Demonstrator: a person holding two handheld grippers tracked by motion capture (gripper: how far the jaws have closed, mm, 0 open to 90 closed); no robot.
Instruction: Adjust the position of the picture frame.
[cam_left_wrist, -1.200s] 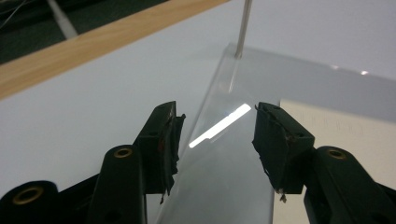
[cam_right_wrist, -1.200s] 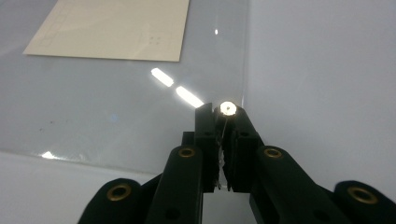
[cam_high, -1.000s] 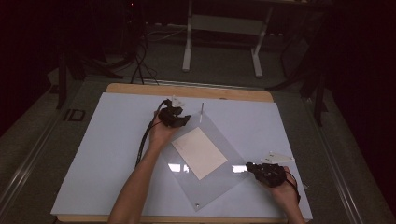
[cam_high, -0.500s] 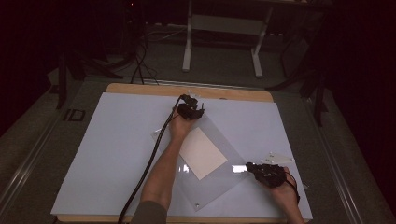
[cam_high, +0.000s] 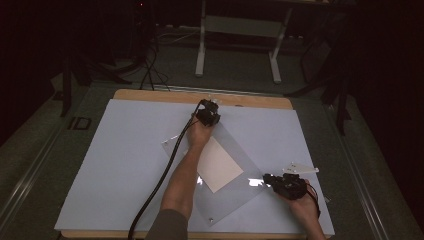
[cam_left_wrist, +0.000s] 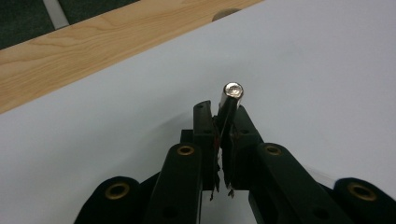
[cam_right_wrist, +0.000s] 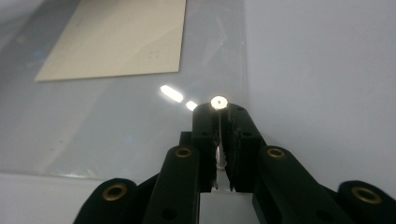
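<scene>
A clear plastic sheet (cam_high: 231, 199) lies as a diamond on the white board (cam_high: 120, 165), with a cream paper (cam_high: 218, 165) resting on it. My left gripper (cam_high: 209, 114) is at the sheet's far corner. In the left gripper view this gripper (cam_left_wrist: 223, 113) is shut on a short metal pin (cam_left_wrist: 232, 94) that stands up over the white board (cam_left_wrist: 317, 70). My right gripper (cam_high: 270, 179) sits at the sheet's right corner. In the right gripper view it (cam_right_wrist: 219, 112) is shut on a shiny pin (cam_right_wrist: 218, 101) over the sheet's edge (cam_right_wrist: 116, 121), with the paper (cam_right_wrist: 116, 37) beyond.
The wooden table edge (cam_high: 150, 95) runs behind the board, close to my left gripper. A small screw (cam_high: 211, 219) sits in the sheet's near corner. Metal stand legs (cam_high: 201, 45) and cables (cam_high: 150, 65) are on the dark floor behind.
My left gripper has moved away and to the right, from the sheet's left side to its far corner. The right gripper has stayed in place.
</scene>
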